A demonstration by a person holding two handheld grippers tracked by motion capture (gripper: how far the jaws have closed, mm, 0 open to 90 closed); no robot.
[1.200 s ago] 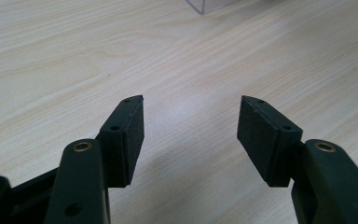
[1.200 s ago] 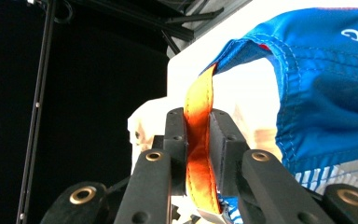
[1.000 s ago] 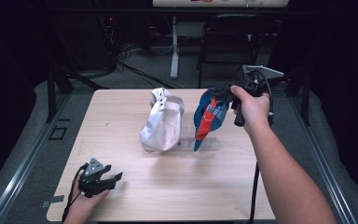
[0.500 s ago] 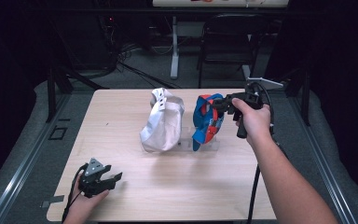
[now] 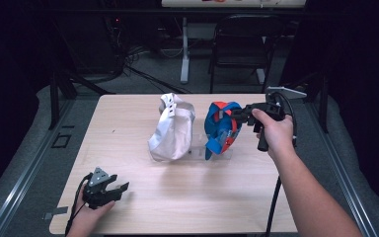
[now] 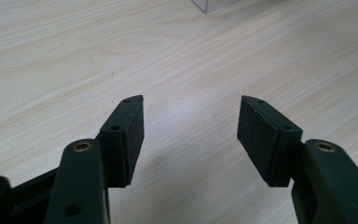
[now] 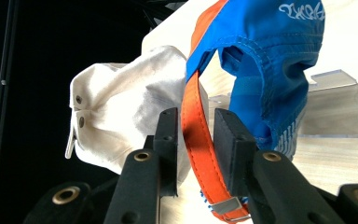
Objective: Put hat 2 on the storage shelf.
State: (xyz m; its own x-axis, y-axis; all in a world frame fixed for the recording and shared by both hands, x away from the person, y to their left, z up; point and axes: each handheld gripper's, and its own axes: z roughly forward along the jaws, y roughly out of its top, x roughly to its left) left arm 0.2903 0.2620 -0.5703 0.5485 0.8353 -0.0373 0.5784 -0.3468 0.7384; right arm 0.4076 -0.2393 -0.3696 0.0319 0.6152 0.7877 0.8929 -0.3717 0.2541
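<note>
A blue cap with an orange back strap rests on a clear acrylic stand at the table's middle, beside a white cap. My right gripper reaches in from the right. Its jaws have just been opening and now stand either side of the orange strap, with thin gaps showing in the right gripper view. My left gripper lies on the table near the front left corner, open, with bare wood between its pads.
The light wooden table has free room in front of and left of the caps. A corner of the clear stand lies beyond the left jaws. A dark chair and cables stand on the floor behind the table.
The right hand sank a little with the blue cap and set it on the stand beside the white cap. Its jaws went from shut on the strap to parted. The left gripper stayed put.
</note>
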